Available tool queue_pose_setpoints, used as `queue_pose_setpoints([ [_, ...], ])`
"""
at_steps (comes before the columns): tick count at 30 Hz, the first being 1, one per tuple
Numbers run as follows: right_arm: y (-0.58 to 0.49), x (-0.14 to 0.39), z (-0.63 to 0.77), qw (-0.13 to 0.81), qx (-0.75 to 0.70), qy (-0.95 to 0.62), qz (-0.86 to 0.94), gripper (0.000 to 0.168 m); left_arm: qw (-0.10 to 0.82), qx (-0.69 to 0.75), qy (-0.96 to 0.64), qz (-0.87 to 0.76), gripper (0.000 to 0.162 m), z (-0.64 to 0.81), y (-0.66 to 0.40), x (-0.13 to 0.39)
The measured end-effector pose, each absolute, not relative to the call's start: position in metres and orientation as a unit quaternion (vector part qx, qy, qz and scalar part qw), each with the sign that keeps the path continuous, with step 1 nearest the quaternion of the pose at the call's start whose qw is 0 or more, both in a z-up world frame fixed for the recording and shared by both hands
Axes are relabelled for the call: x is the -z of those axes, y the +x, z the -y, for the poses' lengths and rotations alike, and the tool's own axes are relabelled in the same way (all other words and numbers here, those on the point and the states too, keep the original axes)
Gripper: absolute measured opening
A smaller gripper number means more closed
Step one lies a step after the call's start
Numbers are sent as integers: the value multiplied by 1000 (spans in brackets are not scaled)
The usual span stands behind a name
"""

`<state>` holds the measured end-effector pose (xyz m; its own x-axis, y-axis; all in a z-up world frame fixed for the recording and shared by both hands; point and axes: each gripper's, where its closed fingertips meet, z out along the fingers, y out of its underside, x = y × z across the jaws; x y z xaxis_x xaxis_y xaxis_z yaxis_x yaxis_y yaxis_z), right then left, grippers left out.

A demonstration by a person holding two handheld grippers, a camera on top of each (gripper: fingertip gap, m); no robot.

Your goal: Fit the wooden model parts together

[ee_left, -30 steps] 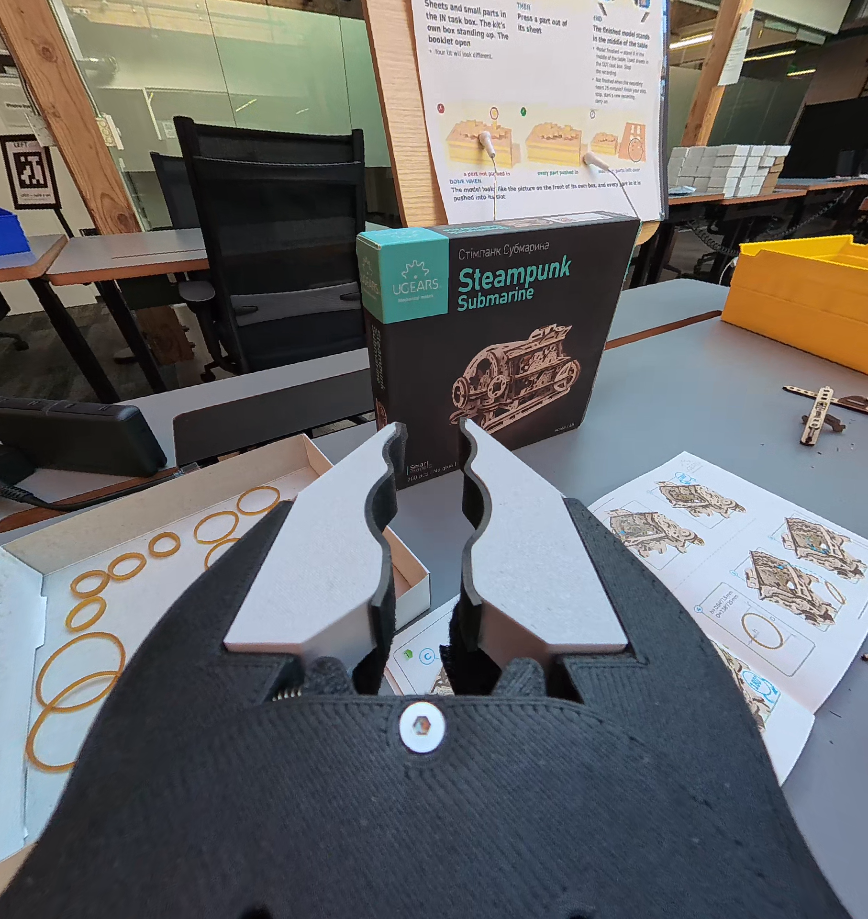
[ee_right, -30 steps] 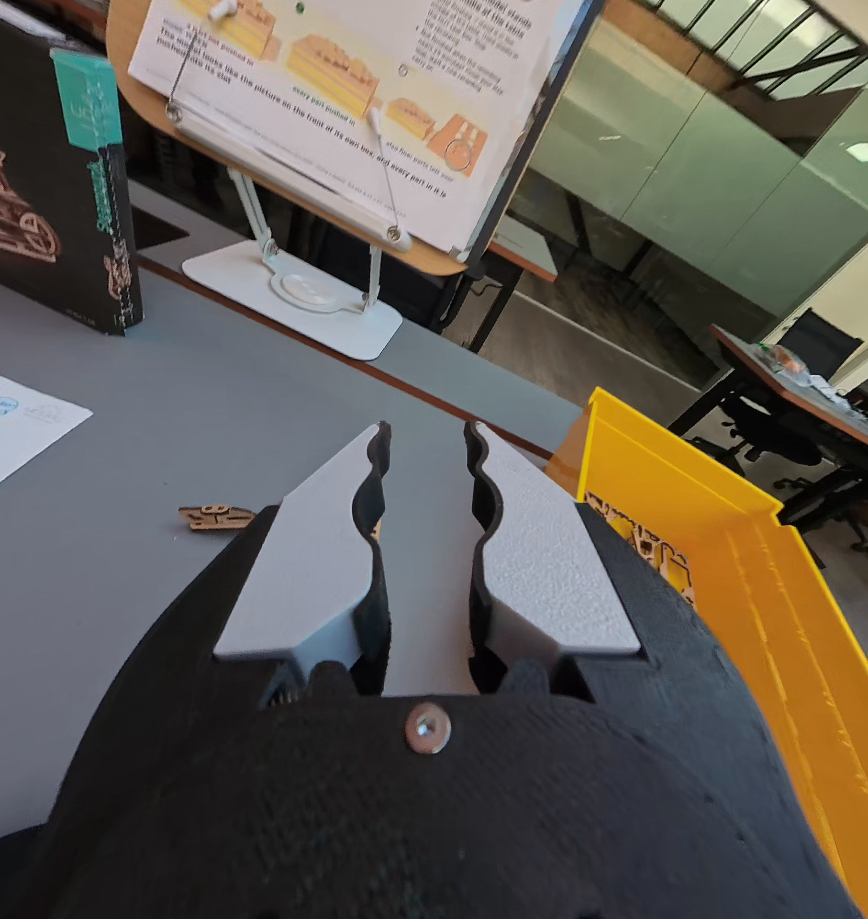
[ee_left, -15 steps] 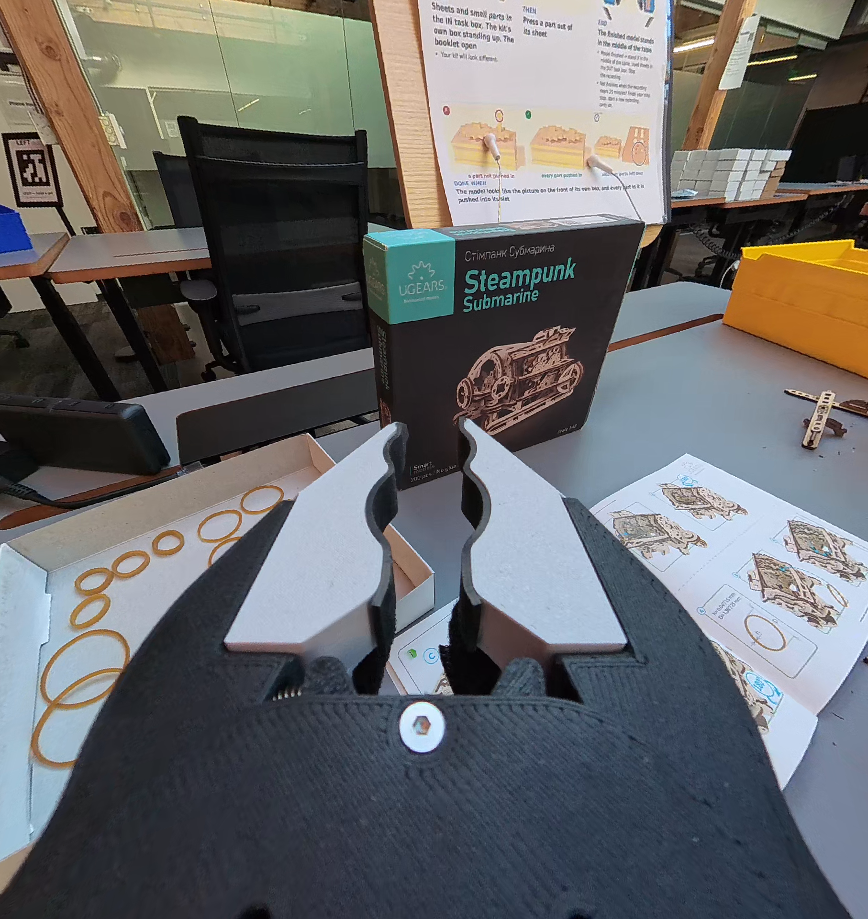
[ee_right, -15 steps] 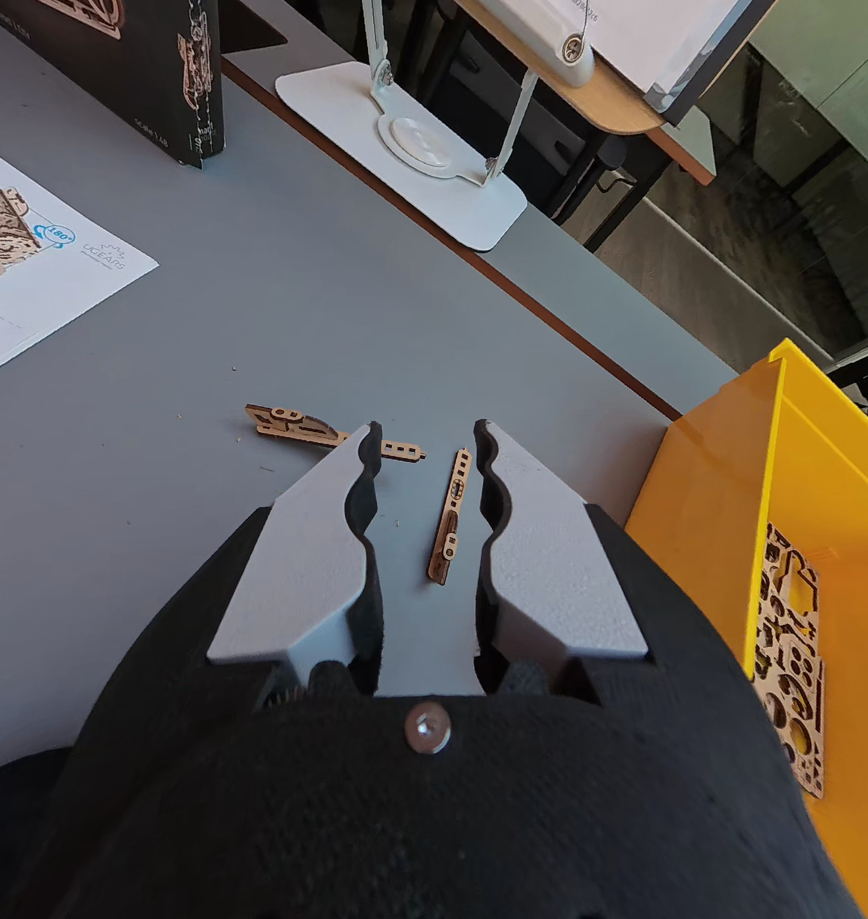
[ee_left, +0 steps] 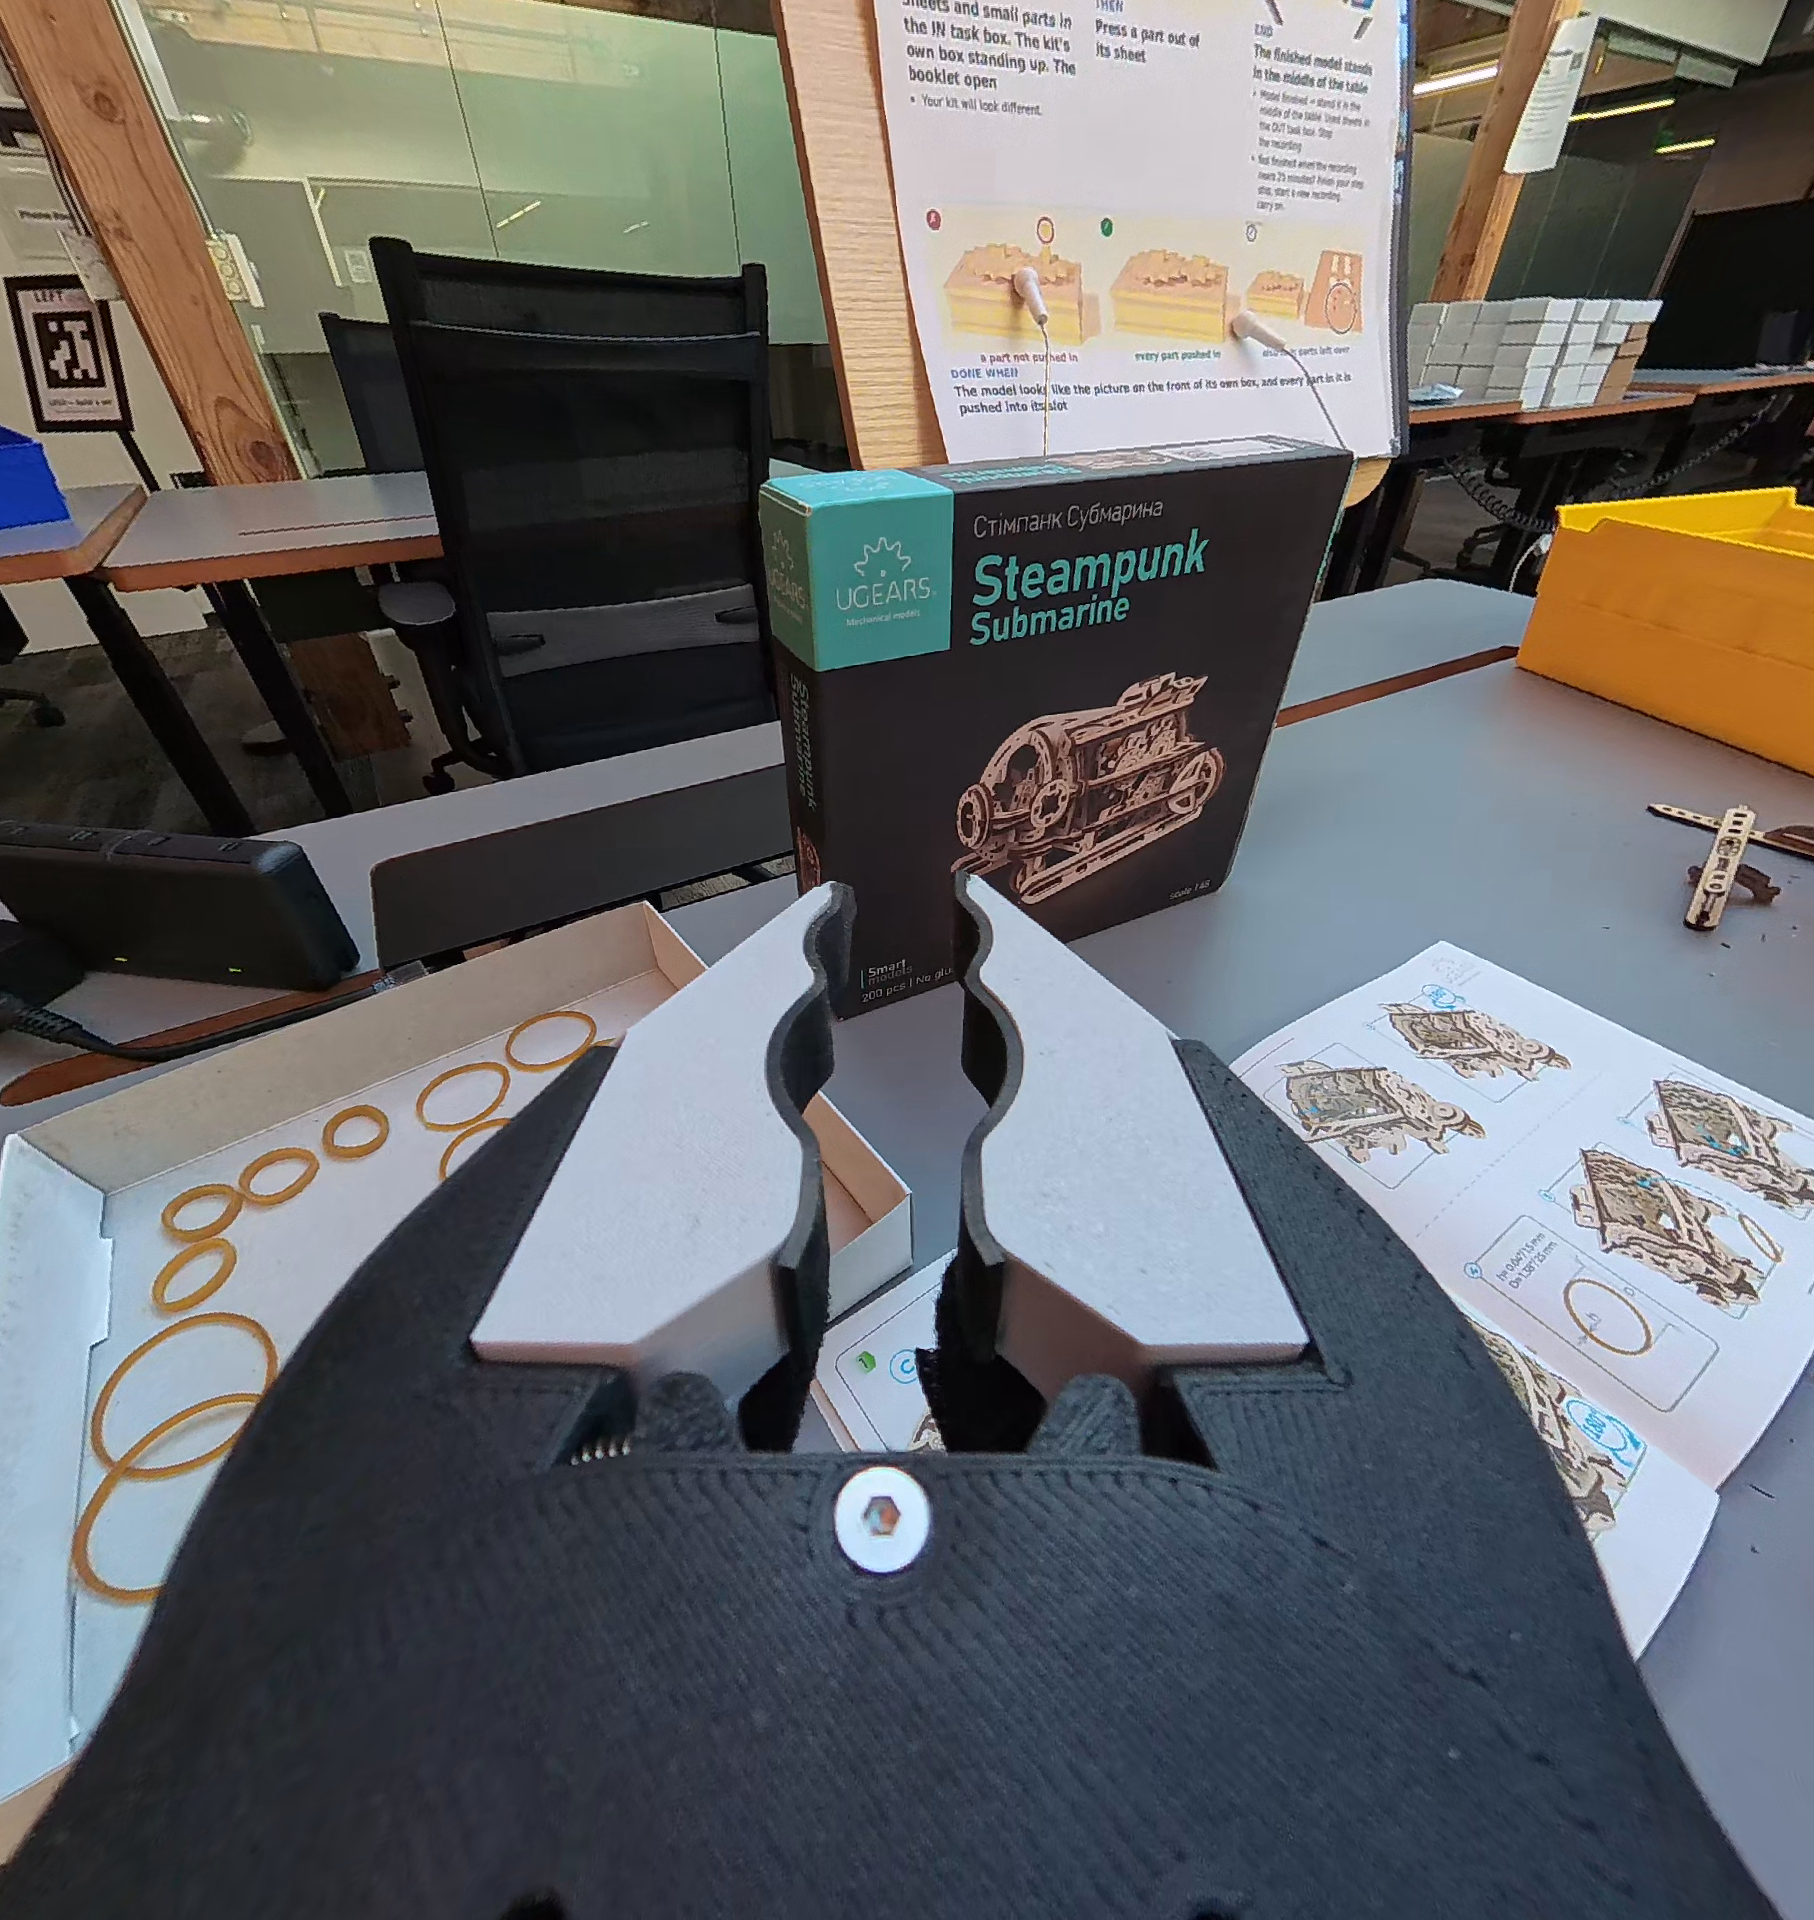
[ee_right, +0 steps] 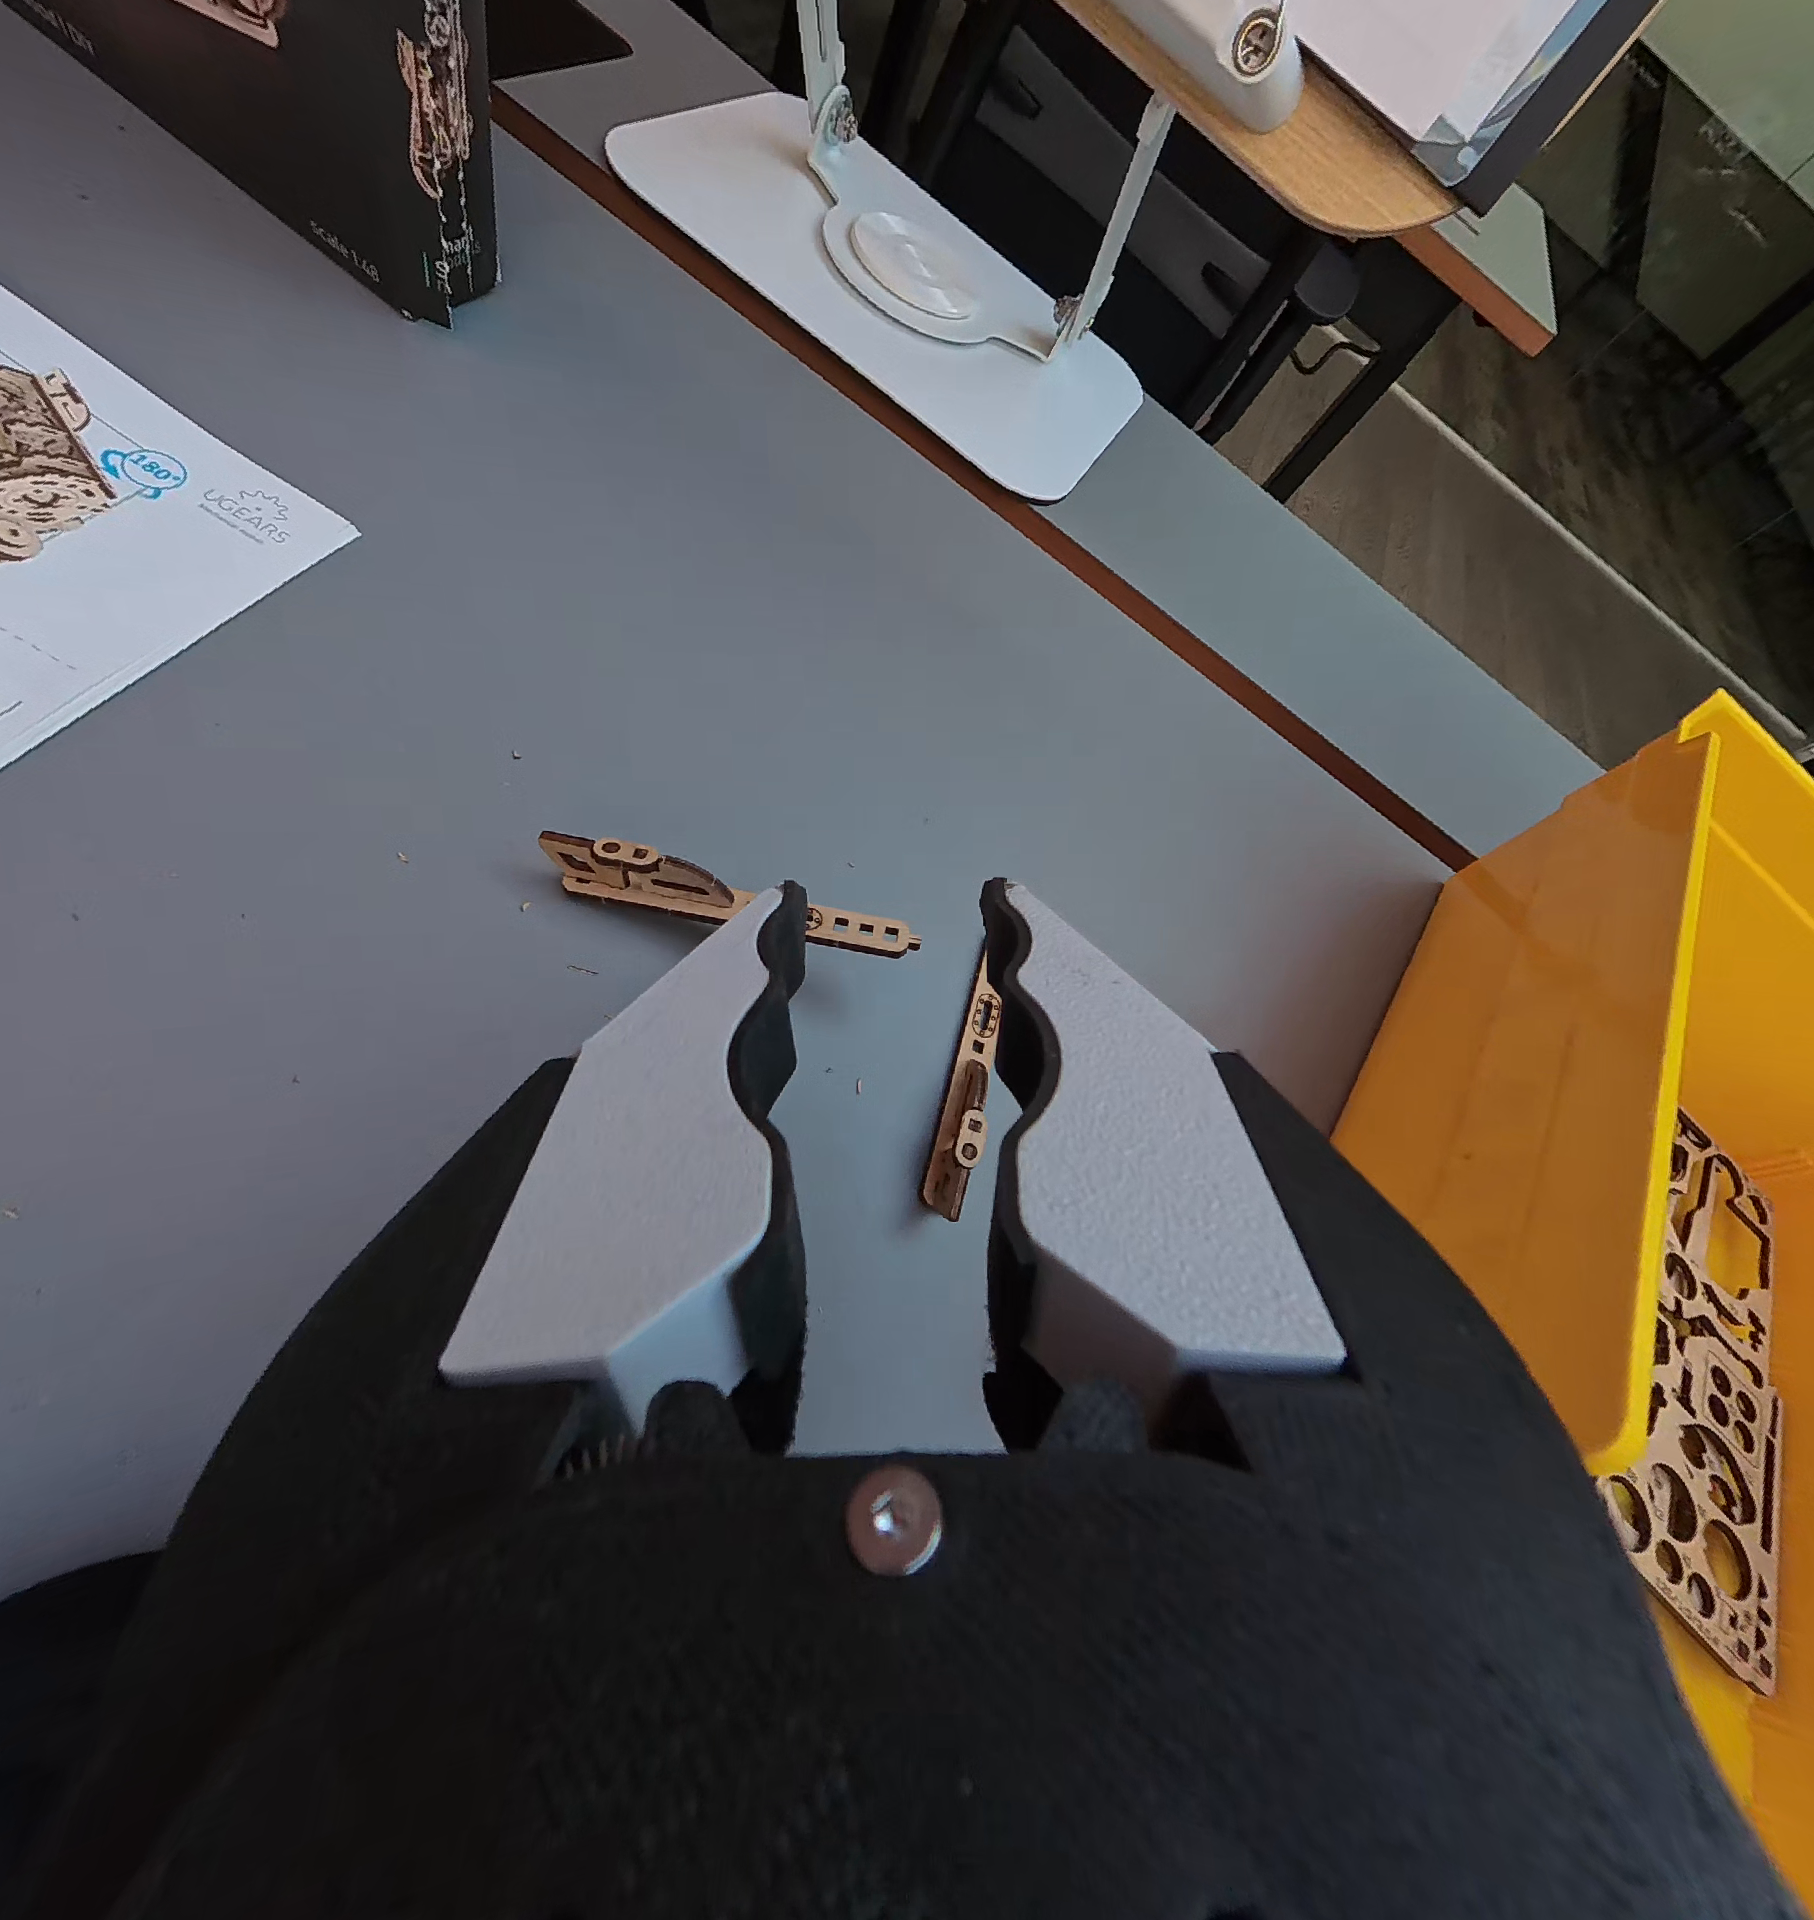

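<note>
In the right wrist view my right gripper point(ee_right: 890, 900) is open and empty, tilted down over the grey table. A thin wooden strip point(ee_right: 967, 1103) lies between its fingers, close to the right finger. A second flat wooden part point(ee_right: 674, 885) lies crosswise beyond the left fingertip. In the left wrist view my left gripper point(ee_left: 903, 902) is open and empty, held above the table in front of the black kit box point(ee_left: 1048, 707). The same wooden parts point(ee_left: 1729, 862) show far right there.
An open instruction booklet point(ee_left: 1568, 1174) lies right of the left gripper. A white cardboard tray point(ee_left: 72, 1247) with several rubber bands sits at left. A yellow bin point(ee_right: 1630, 1195) holding a wooden sheet point(ee_right: 1703, 1434) stands right. A white stand base point(ee_right: 882, 281) is behind. My hands' fingertips stand some 45 cm from each other.
The right gripper tilted down toward the table and moved forward, so the wooden strip now lies between its fingers; its jaws widened. The left gripper barely moved.
</note>
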<state>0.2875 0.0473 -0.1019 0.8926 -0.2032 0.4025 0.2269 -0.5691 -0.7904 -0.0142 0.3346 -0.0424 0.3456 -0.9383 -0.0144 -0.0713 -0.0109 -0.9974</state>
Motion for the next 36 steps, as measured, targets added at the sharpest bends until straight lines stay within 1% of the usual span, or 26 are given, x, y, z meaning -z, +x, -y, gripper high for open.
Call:
queue_pose_setpoints([
  [13,286,103,-47,464,225,-857,7,32,561,385,-598,-423,16,-335,-14,43],
  [23,283,106,-48,462,207,-863,5,26,561,384,-598,-424,15,-335,-14,43],
  [27,279,109,-49,462,184,-867,3,23,561,384,-598,-424,15,-334,-14,43],
  [36,258,118,-53,456,104,-884,-3,23,559,381,-598,-430,15,-332,-12,45],
])
